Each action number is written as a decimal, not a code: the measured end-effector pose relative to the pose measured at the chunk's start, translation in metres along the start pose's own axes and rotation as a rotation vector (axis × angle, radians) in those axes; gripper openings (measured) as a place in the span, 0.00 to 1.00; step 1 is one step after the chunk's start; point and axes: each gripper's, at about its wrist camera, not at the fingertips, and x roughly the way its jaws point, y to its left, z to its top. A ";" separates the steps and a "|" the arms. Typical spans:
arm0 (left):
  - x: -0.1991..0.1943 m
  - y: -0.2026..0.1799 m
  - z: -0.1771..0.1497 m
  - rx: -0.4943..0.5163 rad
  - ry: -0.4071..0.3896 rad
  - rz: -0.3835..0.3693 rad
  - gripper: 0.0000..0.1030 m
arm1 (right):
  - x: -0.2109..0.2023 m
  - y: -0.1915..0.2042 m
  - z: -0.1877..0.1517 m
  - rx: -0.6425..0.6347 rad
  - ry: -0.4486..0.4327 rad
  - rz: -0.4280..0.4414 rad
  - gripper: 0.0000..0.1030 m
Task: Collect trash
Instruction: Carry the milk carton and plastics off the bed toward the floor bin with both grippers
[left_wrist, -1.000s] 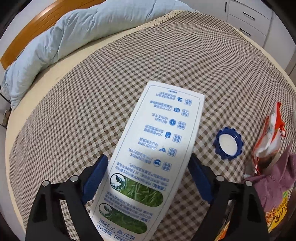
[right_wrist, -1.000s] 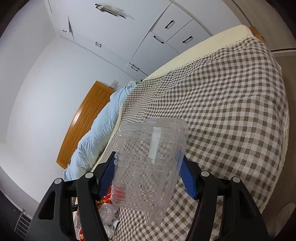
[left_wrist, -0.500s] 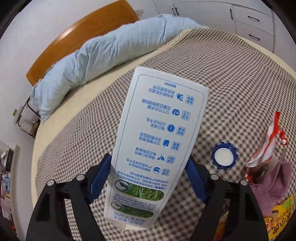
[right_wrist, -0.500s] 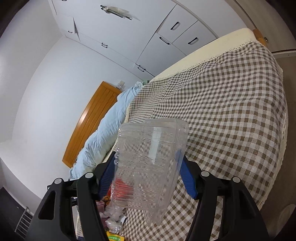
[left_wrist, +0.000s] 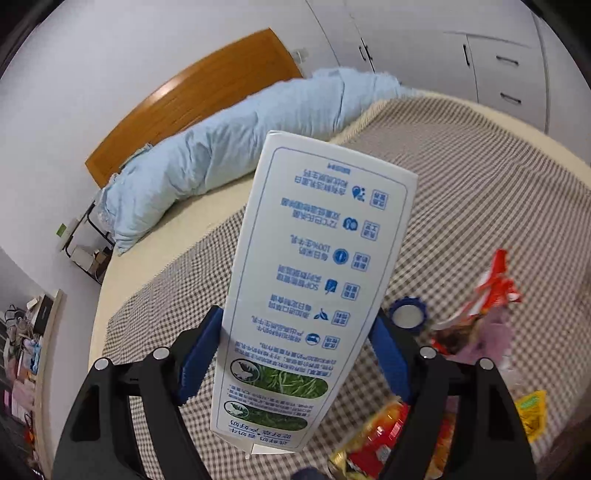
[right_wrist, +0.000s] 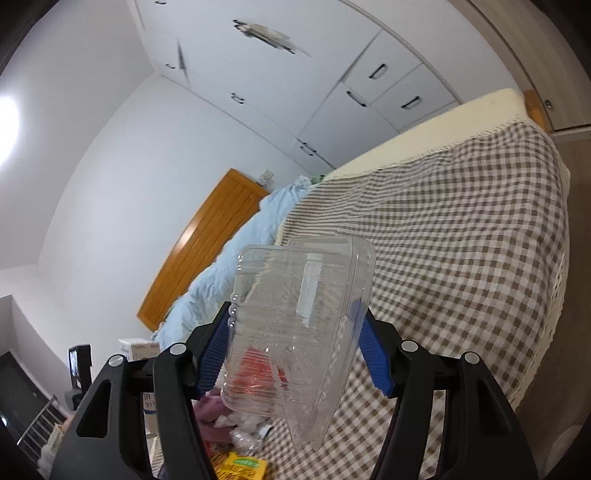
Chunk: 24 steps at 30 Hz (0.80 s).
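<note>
A white milk carton (left_wrist: 317, 280) with blue print and green pictures hangs above the checked bed cover (left_wrist: 480, 206), and my left gripper (left_wrist: 299, 314) is shut on its lower part, blue pads against both sides. My right gripper (right_wrist: 295, 308) is shut on a clear plastic clamshell box (right_wrist: 295, 325), held in the air over the cover (right_wrist: 461, 258). On the cover lie a blue bottle cap (left_wrist: 407, 317), a red-and-white wrapper (left_wrist: 491, 291), a purple cloth (left_wrist: 487, 339), a yellow packet (left_wrist: 532, 413) and a red-gold snack bag (left_wrist: 373, 439).
A rolled light-blue duvet (left_wrist: 221, 166) lies along the wooden headboard (left_wrist: 184, 96). White wardrobe doors and drawers (right_wrist: 369, 92) stand beyond the bed. The right wrist view shows the purple cloth (right_wrist: 210, 410), crumpled clear plastic (right_wrist: 243, 424) and a yellow packet (right_wrist: 240, 463) below the box.
My left gripper has lifted the carton off the cover and tipped upward, bringing headboard and wall into view. My right gripper shifted a little with the box; more of the trash pile shows beneath it.
</note>
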 end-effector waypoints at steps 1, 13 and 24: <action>-0.012 -0.003 -0.001 0.010 -0.010 0.008 0.73 | -0.005 0.004 -0.002 -0.002 0.004 0.013 0.61; -0.152 -0.035 -0.036 0.018 -0.108 -0.013 0.73 | -0.084 0.044 -0.016 -0.047 0.046 0.121 0.61; -0.226 -0.087 -0.106 0.041 -0.134 -0.106 0.73 | -0.174 0.047 -0.024 -0.085 0.085 0.107 0.61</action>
